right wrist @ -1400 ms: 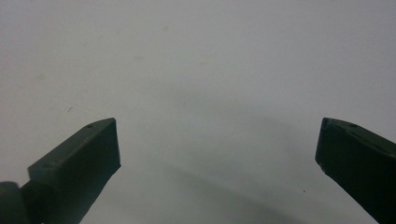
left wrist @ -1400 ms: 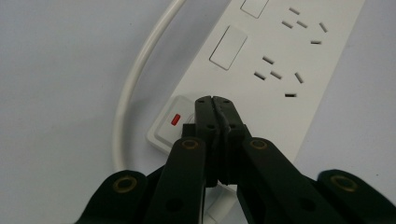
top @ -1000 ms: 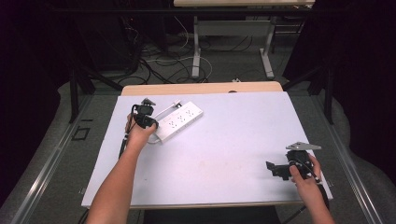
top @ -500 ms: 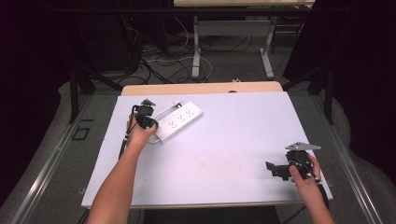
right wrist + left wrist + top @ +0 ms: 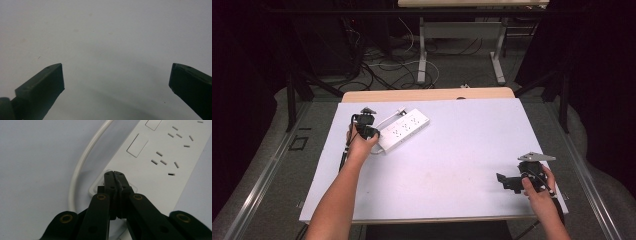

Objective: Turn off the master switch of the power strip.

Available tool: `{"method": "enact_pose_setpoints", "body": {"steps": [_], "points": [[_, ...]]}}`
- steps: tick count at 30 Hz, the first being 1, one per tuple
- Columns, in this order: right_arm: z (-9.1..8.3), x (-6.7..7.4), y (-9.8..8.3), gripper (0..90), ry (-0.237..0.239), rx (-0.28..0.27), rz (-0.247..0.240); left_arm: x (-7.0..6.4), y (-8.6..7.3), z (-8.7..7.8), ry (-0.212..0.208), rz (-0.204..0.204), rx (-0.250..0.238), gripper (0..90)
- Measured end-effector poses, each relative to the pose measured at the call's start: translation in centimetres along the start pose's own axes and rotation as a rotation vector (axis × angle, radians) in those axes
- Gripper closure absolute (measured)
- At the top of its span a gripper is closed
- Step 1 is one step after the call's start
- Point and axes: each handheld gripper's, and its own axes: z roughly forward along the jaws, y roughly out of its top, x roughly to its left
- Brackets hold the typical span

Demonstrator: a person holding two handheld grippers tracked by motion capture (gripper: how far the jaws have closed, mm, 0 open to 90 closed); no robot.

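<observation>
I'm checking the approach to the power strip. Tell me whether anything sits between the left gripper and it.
Nothing visible does. The left gripper has its jaws shut, and their tips are at a switch on the near end of the white power strip, apparently pressing it. The strip's white cable curves off to the side, clear of the jaws.

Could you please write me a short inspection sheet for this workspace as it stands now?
Surface: white table, faint marks, otherwise bare.
Job's things: white power strip lying flat at the far left.
Clutter: nothing seen.
Grippers: left gripper has jaws shut, tips over a square button at the strip's end; contact can't be told. Right gripper has jaws open, nothing between them, over bare table.
Cables: white cord curves from the strip's end.
Surroundings: dark room, table legs and floor cables beyond.
</observation>
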Motion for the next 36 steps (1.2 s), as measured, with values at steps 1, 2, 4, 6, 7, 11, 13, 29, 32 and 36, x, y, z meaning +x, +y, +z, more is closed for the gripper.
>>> {"method": "enact_pose_setpoints", "body": {"steps": [1, 2, 4, 6, 7, 11, 13, 29, 32, 36], "points": [[0.0, 0.0, 0.0, 0.0, 0.000, -0.001, 0.001, 0.1, 0.0, -0.1, -0.010, -0.015, 0.005, 90.0], [0.0, -0.1, 0.0, 0.0, -0.001, -0.004, 0.001, 0.2, 0.1, -0.1, -0.024, -0.017, 0.016, 90.0], [0.0, -0.2, 0.0, 0.0, -0.002, -0.004, 0.000, 0.3, 0.1, -0.1, -0.021, -0.022, 0.014, 90.0], [0.0, -0.2, 0.1, 0.0, -0.003, -0.004, 0.004, 0.5, 0.1, -0.3, -0.026, -0.034, -0.005, 90.0], [0.1, -0.2, 0.1, 0.0, -0.001, -0.004, 0.003, 0.6, 0.2, -0.4, -0.024, -0.034, -0.006, 90.0], [0.1, -0.1, 0.1, 0.0, 0.001, -0.003, -0.002, 0.9, 0.2, -0.7, -0.023, -0.042, -0.007, 90.0], [0.1, -0.1, 0.1, 0.0, 0.001, -0.004, -0.001, 1.1, 0.3, -0.8, -0.027, -0.044, 0.000, 90.0], [-0.2, -0.4, -0.2, 0.0, -0.004, -0.006, 0.019, 1.1, 0.4, -1.6, -0.042, -0.038, -0.031, 90.0], [-0.3, -0.5, -0.3, 0.0, -0.004, -0.011, 0.019, 0.9, 0.4, -1.9, -0.053, -0.021, -0.035, 90.0], [-0.4, -0.6, -0.2, 0.0, -0.007, -0.016, 0.015, 0.4, 0.4, -2.4, -0.067, -0.001, -0.043, 90.0]]}}
